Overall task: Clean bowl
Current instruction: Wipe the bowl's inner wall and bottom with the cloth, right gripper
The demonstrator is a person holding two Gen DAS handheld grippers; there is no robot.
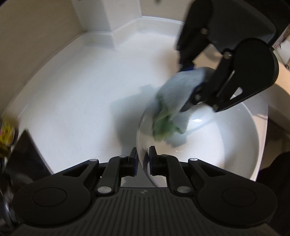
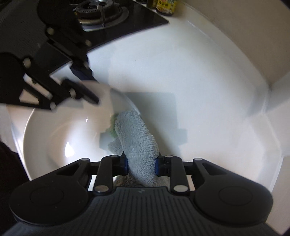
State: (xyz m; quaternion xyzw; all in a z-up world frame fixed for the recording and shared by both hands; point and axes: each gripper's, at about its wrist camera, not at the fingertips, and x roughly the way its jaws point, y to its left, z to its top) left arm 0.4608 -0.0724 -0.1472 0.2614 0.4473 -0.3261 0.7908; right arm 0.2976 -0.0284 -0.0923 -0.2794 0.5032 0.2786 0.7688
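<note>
White bowl (image 1: 226, 145) on the white counter (image 1: 81, 94), rim standing between the pads of the left hand-held gripper (image 1: 143, 159). Jaws narrow, set one inside and one outside the wall; whether they actually press the rim, impossible to tell through the blur. Right hand-held gripper (image 2: 141, 163) clamped part-way open on a grey shaggy cloth (image 2: 136, 138), a green patch (image 2: 113, 127) at its far end. Cloth running straight ahead of the right jaws, long axis in line with the fingers, tip down against the inner wall of the bowl on the side nearer the left hand-held gripper. Seen from the left wrist, cloth ahead and slightly right of the jaws, just beyond the pinched stretch of rim.

Step in hand, likely: wiping the inside while the rim is steadied. Next sweep probably across the bowl's floor, away from the left jaws. Right hand the nearer one to the unwiped surface. Risk: bowl sliding or tipping if the hold on the rim is loose.

Stove (image 2: 101, 16) and a jar (image 2: 165, 6) beyond the left hand-held gripper, well apart from the bowl.
</note>
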